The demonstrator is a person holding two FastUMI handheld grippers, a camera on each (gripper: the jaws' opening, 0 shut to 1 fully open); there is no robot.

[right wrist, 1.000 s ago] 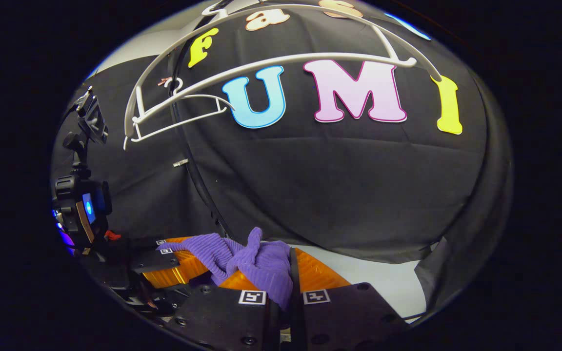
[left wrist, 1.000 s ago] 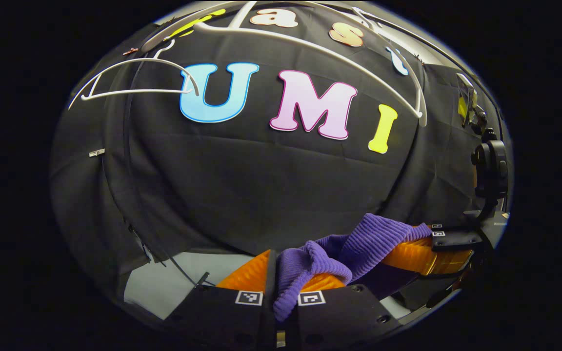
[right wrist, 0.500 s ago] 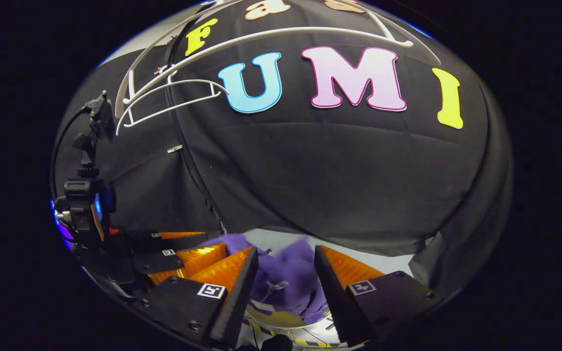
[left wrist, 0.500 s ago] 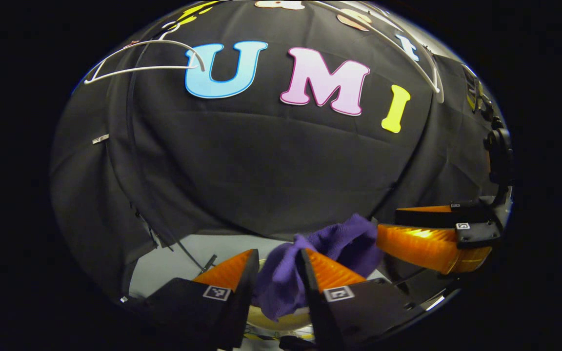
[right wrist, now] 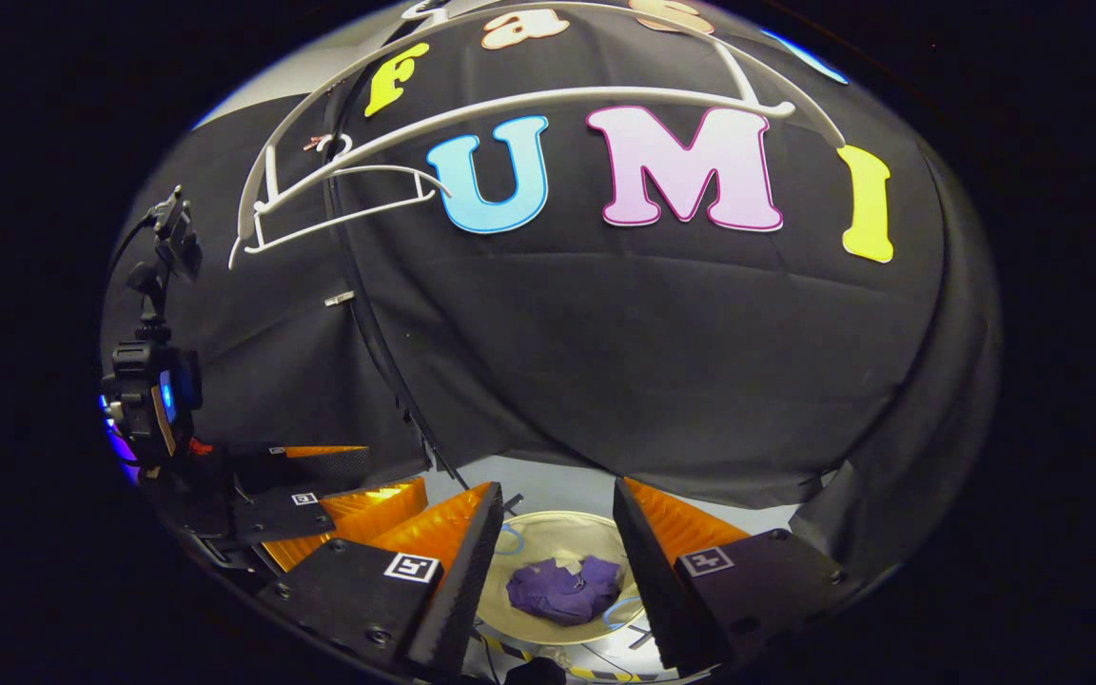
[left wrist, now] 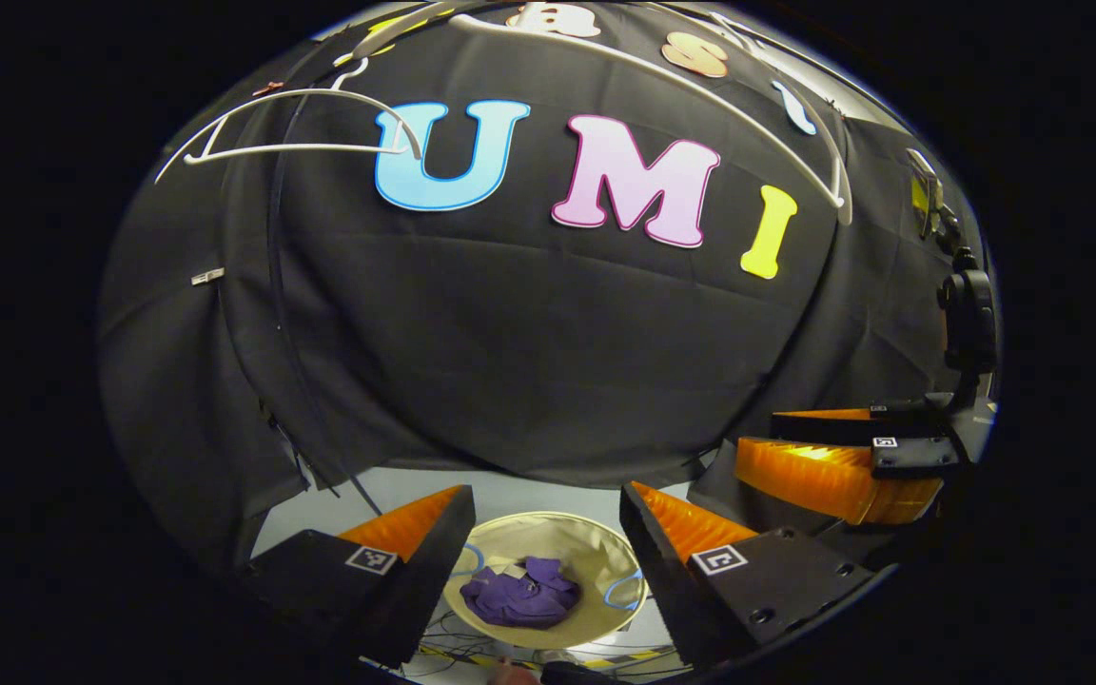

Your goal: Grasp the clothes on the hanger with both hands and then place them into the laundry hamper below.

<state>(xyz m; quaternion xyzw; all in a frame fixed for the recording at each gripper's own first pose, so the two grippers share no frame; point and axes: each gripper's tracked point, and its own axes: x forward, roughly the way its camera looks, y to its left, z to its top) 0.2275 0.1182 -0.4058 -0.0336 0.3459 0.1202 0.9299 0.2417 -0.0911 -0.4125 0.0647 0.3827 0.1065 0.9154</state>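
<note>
Both tools, left tool (left wrist: 541,518) and right tool (right wrist: 556,514), gape wide and empty; the purple clothes (left wrist: 521,596) lie inside the hamper's rim (left wrist: 548,518) at bottom centre.

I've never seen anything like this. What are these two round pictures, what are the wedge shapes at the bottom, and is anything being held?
No robot here: a person holds a two-finger gripper in each hand, and each carries a fisheye camera looking along its own fingers. In the left gripper view the wedges are the left gripper, jaws open and holding nothing. In the right gripper view they are the right gripper, also open and holding nothing. Each view also catches the other gripper off to one side. Below, a purple garment lies crumpled inside the round laundry hamper. Overhead hang bare white hangers against the booth's black cloth wall.
</note>
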